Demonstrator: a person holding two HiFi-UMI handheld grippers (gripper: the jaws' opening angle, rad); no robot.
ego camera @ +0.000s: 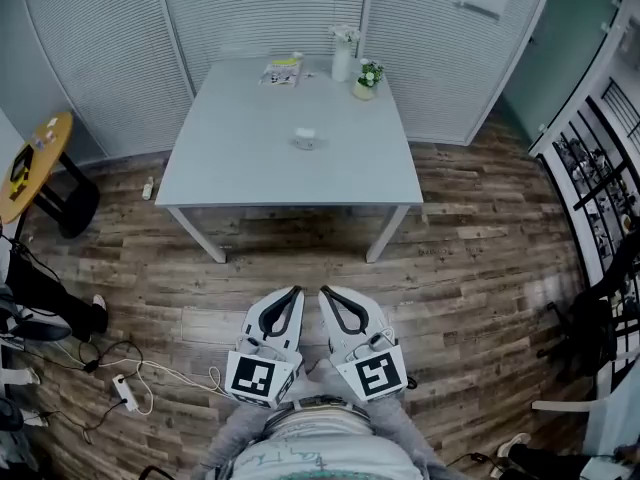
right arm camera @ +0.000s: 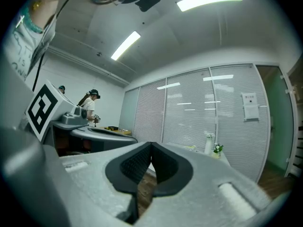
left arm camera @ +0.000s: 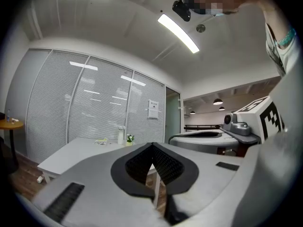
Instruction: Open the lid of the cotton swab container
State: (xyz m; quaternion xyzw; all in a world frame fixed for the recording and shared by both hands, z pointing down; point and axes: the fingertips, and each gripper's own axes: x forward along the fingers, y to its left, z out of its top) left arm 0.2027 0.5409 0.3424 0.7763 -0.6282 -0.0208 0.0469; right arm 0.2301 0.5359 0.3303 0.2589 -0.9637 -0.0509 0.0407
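A small clear cotton swab container (ego camera: 306, 138) stands near the middle of the pale grey table (ego camera: 230, 158), far ahead of me. My left gripper (ego camera: 297, 292) and right gripper (ego camera: 323, 293) are held side by side close to my body, over the wooden floor and well short of the table. Both are shut with nothing between the jaws. In the left gripper view the left gripper (left arm camera: 152, 145) points level toward the table (left arm camera: 71, 152), its pads (left arm camera: 165, 167) meeting. The right gripper (right arm camera: 151, 144) looks the same in its own view.
At the table's far edge stand a white bottle (ego camera: 343, 58), a small potted plant (ego camera: 368, 78) and a yellow-and-white packet (ego camera: 282, 71). A round yellow side table (ego camera: 35, 163) is at the left. Cables and a power strip (ego camera: 125, 390) lie on the floor. A black rack (ego camera: 600, 168) is at the right.
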